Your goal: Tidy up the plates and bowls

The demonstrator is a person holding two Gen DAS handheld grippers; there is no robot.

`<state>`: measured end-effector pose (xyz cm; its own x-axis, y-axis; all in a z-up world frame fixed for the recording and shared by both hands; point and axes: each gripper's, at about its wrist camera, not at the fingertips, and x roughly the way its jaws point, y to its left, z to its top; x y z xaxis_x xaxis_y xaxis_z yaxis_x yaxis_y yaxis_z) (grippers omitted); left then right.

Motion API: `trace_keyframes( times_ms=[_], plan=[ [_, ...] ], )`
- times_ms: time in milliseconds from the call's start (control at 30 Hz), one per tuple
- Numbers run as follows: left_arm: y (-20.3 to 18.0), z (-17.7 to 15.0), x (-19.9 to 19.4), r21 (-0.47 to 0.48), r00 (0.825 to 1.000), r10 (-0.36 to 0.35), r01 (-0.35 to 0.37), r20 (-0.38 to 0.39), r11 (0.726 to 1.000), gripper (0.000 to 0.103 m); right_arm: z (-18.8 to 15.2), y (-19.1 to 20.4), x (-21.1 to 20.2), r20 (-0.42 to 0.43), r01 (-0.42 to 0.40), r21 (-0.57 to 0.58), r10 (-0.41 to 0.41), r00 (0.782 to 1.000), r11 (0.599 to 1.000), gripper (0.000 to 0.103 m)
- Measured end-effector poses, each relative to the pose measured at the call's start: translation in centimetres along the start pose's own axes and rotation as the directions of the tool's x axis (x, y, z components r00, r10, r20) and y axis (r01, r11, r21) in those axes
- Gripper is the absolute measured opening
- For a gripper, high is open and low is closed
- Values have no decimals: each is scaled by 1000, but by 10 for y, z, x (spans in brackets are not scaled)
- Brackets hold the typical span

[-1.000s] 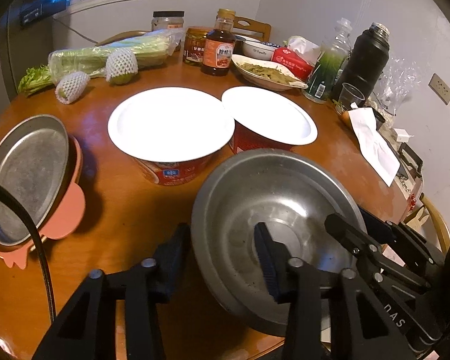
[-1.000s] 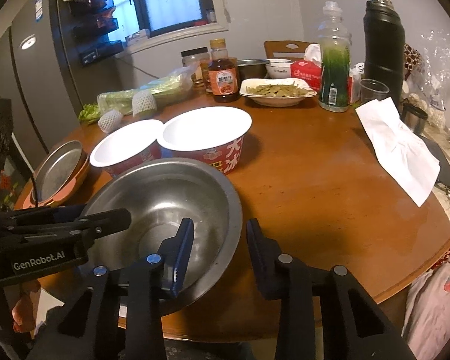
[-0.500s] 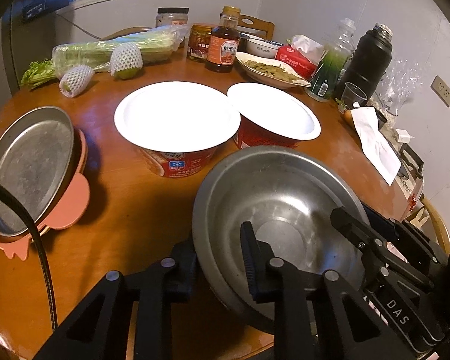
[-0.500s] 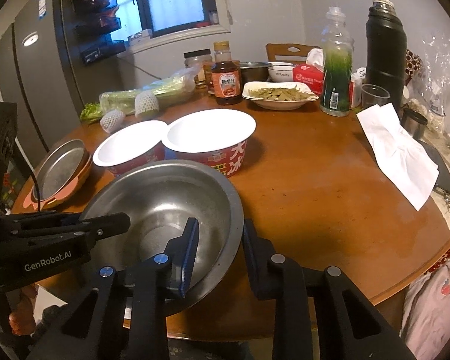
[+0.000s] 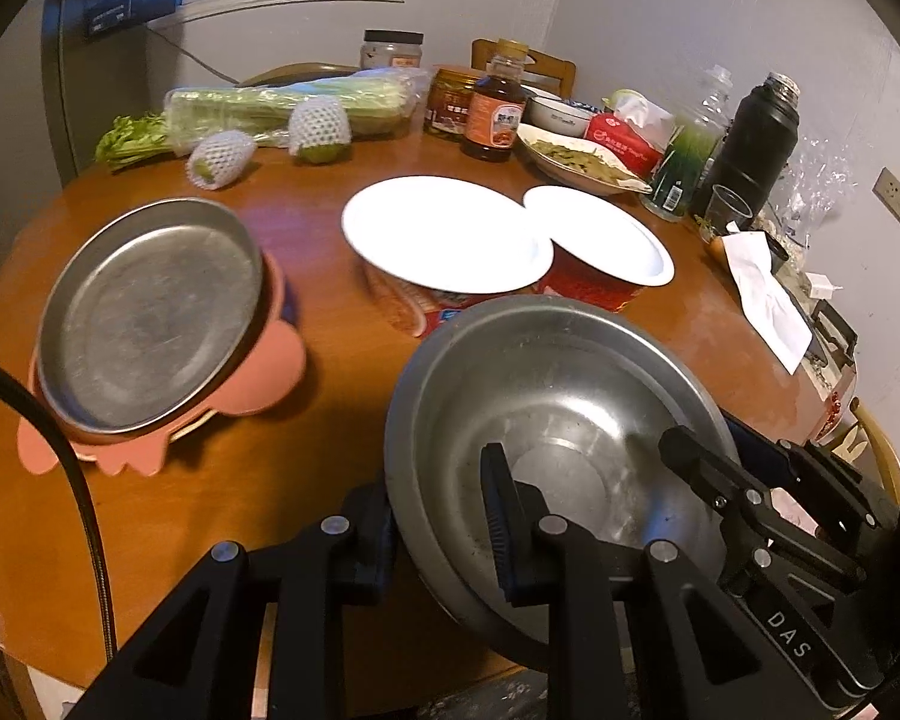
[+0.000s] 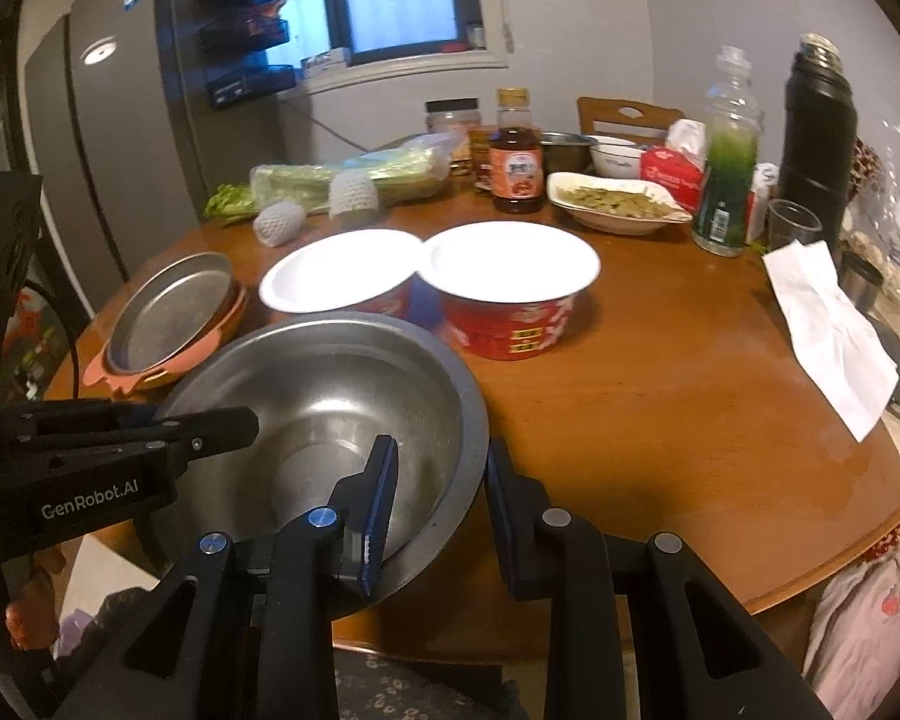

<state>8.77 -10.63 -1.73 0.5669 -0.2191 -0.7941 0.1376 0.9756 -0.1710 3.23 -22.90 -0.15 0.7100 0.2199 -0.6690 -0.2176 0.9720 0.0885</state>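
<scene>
While both my tools (image 5: 438,522) (image 6: 441,492) clamp the bowl's (image 5: 570,396) rim, the plate (image 5: 150,306) lies left of frame centre, nearer my left.

Round wooden table (image 6: 660,396), glossy brown. Directly on it: two red paper bowls, one (image 6: 513,294) beside the other (image 6: 339,282), rims touching; metal plate (image 5: 150,306) on pink mat (image 5: 258,360) near the left edge; white napkin (image 6: 828,330) at the right edge. Along the far side: bagged celery (image 5: 282,105), two net-wrapped fruits (image 5: 321,129), sauce bottle (image 6: 515,156), dish of food (image 6: 615,201), green bottle (image 6: 726,174), black flask (image 6: 816,132), plastic cup (image 6: 792,222).
</scene>
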Motion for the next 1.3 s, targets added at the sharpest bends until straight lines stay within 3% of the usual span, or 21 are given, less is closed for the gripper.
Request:
trace_keyframes(
  times_ms=[267, 833, 1300],
  plan=[
    [11, -6, 0, -9, 1000, 28, -29, -10, 1000, 26, -1, 15, 0, -4, -14, -28, 14, 1000, 1000, 30],
    [4, -6, 11, 5, 999, 53, -53, -13, 999, 26, -2, 9, 10, -2, -9, 9, 9, 1000, 1000, 31],
    [6, -3, 10, -12, 1000, 29, -29, -12, 1000, 27, 1, 1, 4, 14, -38, 43, 37, 999, 998, 41]
  ],
)
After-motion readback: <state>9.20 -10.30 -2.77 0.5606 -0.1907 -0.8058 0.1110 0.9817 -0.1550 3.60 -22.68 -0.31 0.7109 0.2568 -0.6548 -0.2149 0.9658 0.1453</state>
